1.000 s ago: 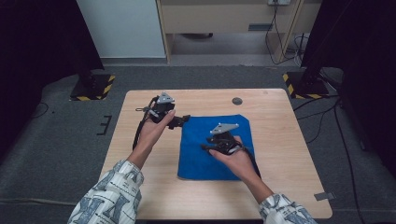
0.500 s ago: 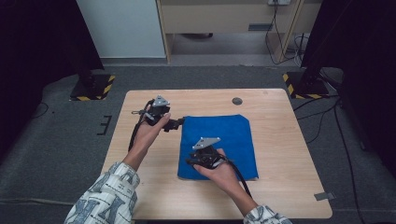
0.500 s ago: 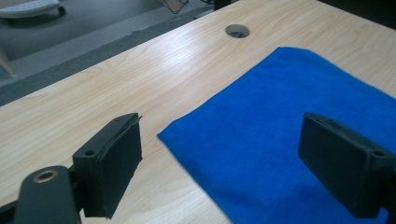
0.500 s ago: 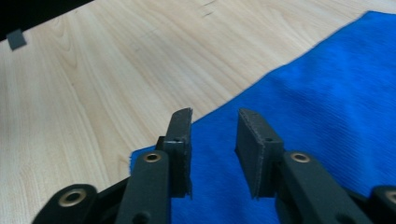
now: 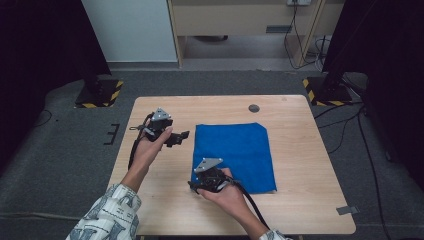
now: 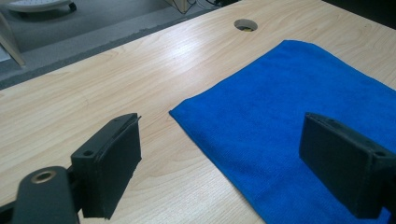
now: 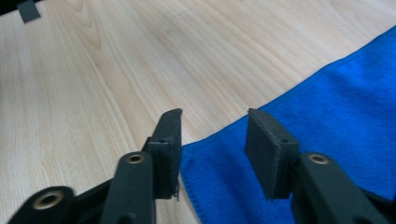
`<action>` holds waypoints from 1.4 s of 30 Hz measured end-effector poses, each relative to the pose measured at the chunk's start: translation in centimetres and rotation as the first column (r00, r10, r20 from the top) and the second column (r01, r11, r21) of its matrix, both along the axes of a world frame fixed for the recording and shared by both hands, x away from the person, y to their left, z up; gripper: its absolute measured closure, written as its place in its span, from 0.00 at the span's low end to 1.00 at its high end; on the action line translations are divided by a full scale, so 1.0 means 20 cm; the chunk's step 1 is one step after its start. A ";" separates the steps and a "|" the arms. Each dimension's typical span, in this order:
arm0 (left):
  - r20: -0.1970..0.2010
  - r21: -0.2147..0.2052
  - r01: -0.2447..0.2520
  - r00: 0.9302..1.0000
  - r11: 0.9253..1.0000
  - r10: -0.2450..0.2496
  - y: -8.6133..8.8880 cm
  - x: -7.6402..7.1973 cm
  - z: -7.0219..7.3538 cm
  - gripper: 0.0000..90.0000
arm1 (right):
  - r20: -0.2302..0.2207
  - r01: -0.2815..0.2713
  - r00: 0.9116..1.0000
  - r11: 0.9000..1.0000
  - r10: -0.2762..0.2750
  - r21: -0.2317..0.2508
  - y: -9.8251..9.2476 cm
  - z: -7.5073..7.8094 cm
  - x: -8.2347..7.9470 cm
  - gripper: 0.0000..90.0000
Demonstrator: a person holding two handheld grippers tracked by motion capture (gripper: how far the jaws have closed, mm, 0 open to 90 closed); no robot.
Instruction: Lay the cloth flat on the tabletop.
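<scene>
The right gripper [image 5: 191, 186], jaws just opened and apart, straddles the blue cloth [image 5: 239, 150] corner, perhaps touching it. The left gripper [image 5: 186, 136] is wide apart beside the cloth; the table hole [image 5: 254, 108] lies far.

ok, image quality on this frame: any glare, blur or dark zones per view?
High view: soft overall, both side edges near black, blue cloth evenly lit. Left gripper view: sheen on the table, near jaws slightly soft. Right gripper view: right gripper jaws sharp, far wood grain blurred, no glare.
</scene>
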State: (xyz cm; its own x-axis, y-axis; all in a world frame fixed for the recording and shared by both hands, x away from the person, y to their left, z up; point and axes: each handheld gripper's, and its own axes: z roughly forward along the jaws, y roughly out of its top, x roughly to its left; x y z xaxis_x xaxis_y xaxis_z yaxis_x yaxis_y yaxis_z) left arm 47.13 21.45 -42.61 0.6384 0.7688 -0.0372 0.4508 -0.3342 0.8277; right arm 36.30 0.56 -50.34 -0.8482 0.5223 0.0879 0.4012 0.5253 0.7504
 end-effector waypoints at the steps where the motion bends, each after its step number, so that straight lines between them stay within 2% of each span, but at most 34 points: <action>1: 0.001 -0.001 0.002 1.000 1.000 -0.002 0.00 0.00 0.00 0.14 | 0.000 -0.005 1.000 1.000 0.005 0.001 0.00 -0.01 0.00 0.59; 7: -0.002 -0.003 0.014 1.000 1.000 -0.014 -0.02 0.00 0.00 0.14 | 0.010 0.003 1.000 0.999 -0.003 -0.045 0.04 -0.05 -0.03 0.48; 10: -0.002 -0.006 0.019 1.000 1.000 -0.019 -0.02 0.00 0.00 0.14 | 0.010 -0.004 1.000 0.997 0.005 -0.072 0.04 -0.07 -0.03 0.48; 20: 0.015 -0.012 0.024 1.000 1.000 -0.024 -0.02 -0.02 0.02 0.13 | 0.023 -0.024 0.999 0.993 0.026 -0.113 0.08 -0.09 -0.05 0.59; 23: 0.017 -0.023 0.018 1.000 1.000 -0.018 -0.02 -0.01 0.03 0.13 | 0.017 -0.026 0.999 0.991 0.028 -0.131 0.07 -0.09 -0.05 0.69; 25: 0.019 -0.015 0.026 0.999 1.000 -0.026 -0.03 -0.01 0.03 0.13 | 0.012 -0.026 1.000 0.990 0.027 -0.139 0.06 -0.09 -0.05 0.77; 30: 0.017 -0.008 0.037 0.999 0.999 -0.037 -0.05 0.02 0.03 0.13 | -0.014 -0.014 1.000 0.995 0.013 -0.099 0.04 -0.09 -0.03 0.96; 34: 0.014 -0.013 0.049 0.999 0.999 -0.049 -0.06 0.05 0.04 0.13 | -0.025 -0.028 0.999 0.995 0.025 -0.093 0.05 -0.08 -0.02 0.98; 36: 0.001 -0.022 0.051 0.999 0.998 -0.051 -0.06 0.06 0.02 0.14 | -0.024 -0.029 0.999 0.997 0.028 -0.074 0.05 -0.07 -0.02 0.98; 40: -0.026 -0.018 0.056 0.998 0.998 -0.056 -0.06 0.11 -0.04 0.14 | -0.018 -0.038 0.999 0.998 0.038 -0.049 0.05 -0.04 -0.05 0.98; 42: -0.041 -0.003 0.056 0.998 0.998 -0.057 -0.07 0.14 -0.08 0.15 | -0.016 -0.045 0.999 0.998 0.044 -0.042 0.05 -0.03 -0.06 0.98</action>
State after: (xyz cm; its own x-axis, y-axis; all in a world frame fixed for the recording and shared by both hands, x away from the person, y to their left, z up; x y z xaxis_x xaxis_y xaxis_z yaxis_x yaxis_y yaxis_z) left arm 49.99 19.98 -44.12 0.6787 0.7315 -0.0652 0.4646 -0.3590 0.8095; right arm 35.13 1.52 -50.87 -0.8695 0.4874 0.0797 0.3880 0.5742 0.7210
